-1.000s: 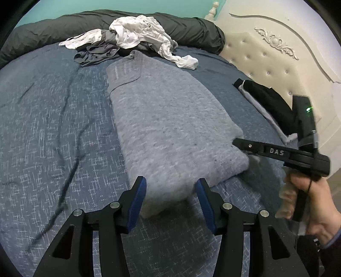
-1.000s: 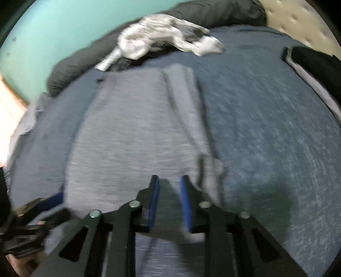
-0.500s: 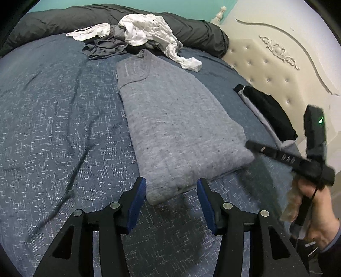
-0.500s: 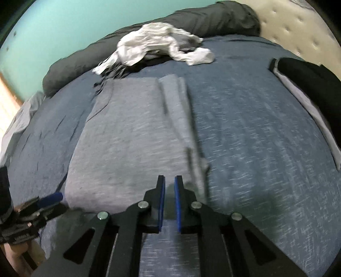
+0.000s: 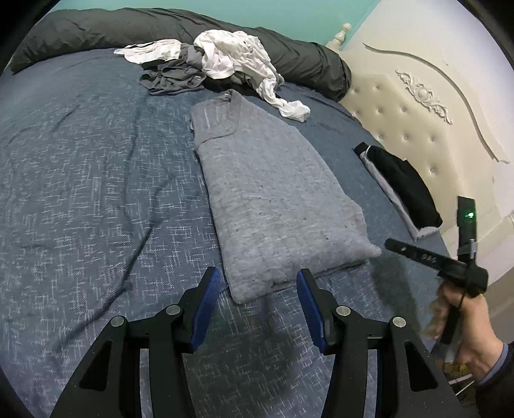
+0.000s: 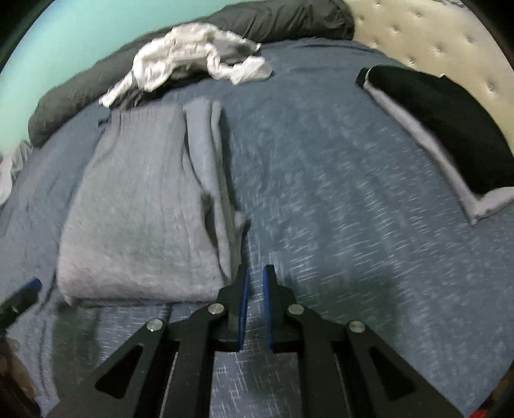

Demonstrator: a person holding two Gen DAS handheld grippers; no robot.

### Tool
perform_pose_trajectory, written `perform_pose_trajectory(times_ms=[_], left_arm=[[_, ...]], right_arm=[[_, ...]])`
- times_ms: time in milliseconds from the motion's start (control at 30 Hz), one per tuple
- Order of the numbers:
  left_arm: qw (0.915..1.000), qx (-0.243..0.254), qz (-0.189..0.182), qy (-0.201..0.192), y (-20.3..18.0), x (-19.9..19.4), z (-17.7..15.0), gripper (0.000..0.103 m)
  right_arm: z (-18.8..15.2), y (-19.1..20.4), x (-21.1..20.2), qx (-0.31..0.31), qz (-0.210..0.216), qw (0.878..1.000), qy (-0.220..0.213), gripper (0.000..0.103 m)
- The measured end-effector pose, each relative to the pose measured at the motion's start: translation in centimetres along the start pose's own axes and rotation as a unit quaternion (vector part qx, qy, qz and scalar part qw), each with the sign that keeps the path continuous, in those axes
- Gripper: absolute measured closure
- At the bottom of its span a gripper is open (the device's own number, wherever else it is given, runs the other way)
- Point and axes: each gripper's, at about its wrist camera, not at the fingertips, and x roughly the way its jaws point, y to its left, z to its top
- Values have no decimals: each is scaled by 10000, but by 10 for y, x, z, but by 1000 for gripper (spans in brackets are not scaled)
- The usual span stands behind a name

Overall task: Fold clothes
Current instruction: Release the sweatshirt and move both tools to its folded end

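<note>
- Blue pads line the fingers of our left gripper point(image 5: 258, 284), which stand spread apart with nothing between them; only the bedspread point(image 5: 80, 199) shows in the gap.
- Just past those fingertips lies the near hem of the grey sweater point(image 5: 273, 199), apart from both pads.
- The sweater lies folded lengthwise into a long strip on the bedspread, running away from the fingers, with its neckline at the far end.
- Our right gripper point(image 6: 254, 281) has its blue pads drawn almost together, a narrow slit left between them, and nothing pinched there.
- In the right wrist view the sweater point(image 6: 138, 205) lies ahead and to the left of those fingers; its folded-in sleeve forms a narrow band along the edge nearest them, ending just beside the left fingertip.
- In the left wrist view the right gripper point(image 5: 427, 257) hangs off the sweater's near right corner, apart from it, held in the person's right hand point(image 5: 465, 328).
- Right of both grippers, well apart from the sweater, a folded black garment point(image 5: 404, 189) rests on a pale grey one beside the cream tufted headboard point(image 5: 417, 128).
- Beyond the sweater's far end sits a heap of unfolded white and grey clothes point(image 5: 221, 61), one white piece trailing down near the neckline.
- Behind the heap a dark rolled duvet point(image 5: 135, 29) runs along the far edge of the bed.
</note>
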Motion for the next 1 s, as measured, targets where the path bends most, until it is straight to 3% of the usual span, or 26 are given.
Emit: perform_pose_trajectory(times_ms=[367,567,633,700,800,1000], left_arm=[[9997,-242,63,10,-2,-45,-9,49],[9994,-331,27,96,-4,-52,3,44],[9992,-348,34,169,-4,-47,7,44],[9989,-402,22,241,-4,-39,12,44],[9982,-479,28,359,-4,-25,18,43],[9961,-687,7,552,3,7,24,40]], right_arm=[[-22,8,-57,-89,433,9990,3,96],[-13,14,-78,-46,602,9982,-13,92],[-11,16,-78,-62,653,9978,26,87],[-8,18,-74,-81,713,9974,100,75],[-1,18,-62,-57,856,9961,220,65],[17,14,-22,-22,1142,9917,585,43]])
